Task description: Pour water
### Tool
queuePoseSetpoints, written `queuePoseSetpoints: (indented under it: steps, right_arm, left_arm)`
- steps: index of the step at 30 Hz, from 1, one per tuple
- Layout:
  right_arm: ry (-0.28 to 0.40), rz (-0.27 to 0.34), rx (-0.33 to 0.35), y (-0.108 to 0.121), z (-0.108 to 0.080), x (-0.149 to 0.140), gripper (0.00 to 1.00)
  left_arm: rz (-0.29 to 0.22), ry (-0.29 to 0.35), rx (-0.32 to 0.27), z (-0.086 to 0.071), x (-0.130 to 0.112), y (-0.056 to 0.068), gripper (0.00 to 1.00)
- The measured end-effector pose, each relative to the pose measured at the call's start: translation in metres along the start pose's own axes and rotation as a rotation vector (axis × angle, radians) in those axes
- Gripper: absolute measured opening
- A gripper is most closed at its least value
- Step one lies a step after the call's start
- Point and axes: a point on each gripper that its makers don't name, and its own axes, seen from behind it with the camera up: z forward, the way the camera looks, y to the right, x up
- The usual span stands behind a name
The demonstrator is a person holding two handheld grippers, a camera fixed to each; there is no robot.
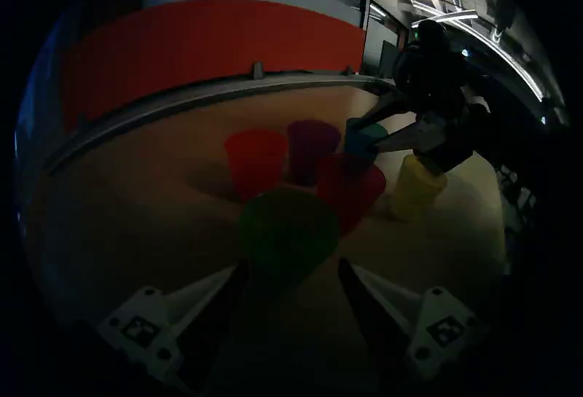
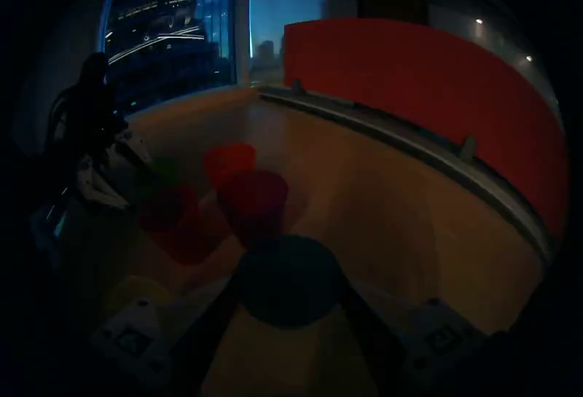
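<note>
The right gripper [image 2: 289, 280] pinches a teal cup [image 2: 288, 296]; the left gripper [image 1: 291, 266] pinches a green cup [image 1: 288, 233]. Both are over the crowded cluster in the middle of the surface [image 1: 146, 200]. A hasty or misaimed tip could spill water or knock the red cup [image 1: 351, 189]. Dim light hides the water levels and the exact finger contact.

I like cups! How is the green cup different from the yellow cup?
The green cup is dark green; the yellow cup is pale yellow. The green cup sits between the left tool's fingers; the yellow cup stands on the table, not held. Both are plain, upright cups.
</note>
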Motion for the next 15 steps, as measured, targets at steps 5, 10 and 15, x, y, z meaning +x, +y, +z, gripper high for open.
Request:
queuePoseSetpoints:
  steps: [5, 10, 15]
  right_arm:
    - [0.002, 0.006, -0.008, 0.001, -0.001, 0.000, 0.99]
    - [0.005, 0.016, -0.004, -0.002, -0.005, 0.002, 0.99]
    - [0.015, 0.024, -0.005, -0.003, -0.012, 0.006, 0.99]
  left_arm:
    - [0.003, -0.007, 0.007, -0.001, -0.002, 0.000, 0.91]
    - [0.000, -0.011, 0.014, -0.004, -0.005, -0.001, 0.91]
    - [-0.006, -0.009, 0.025, -0.009, -0.007, -0.001, 0.91]
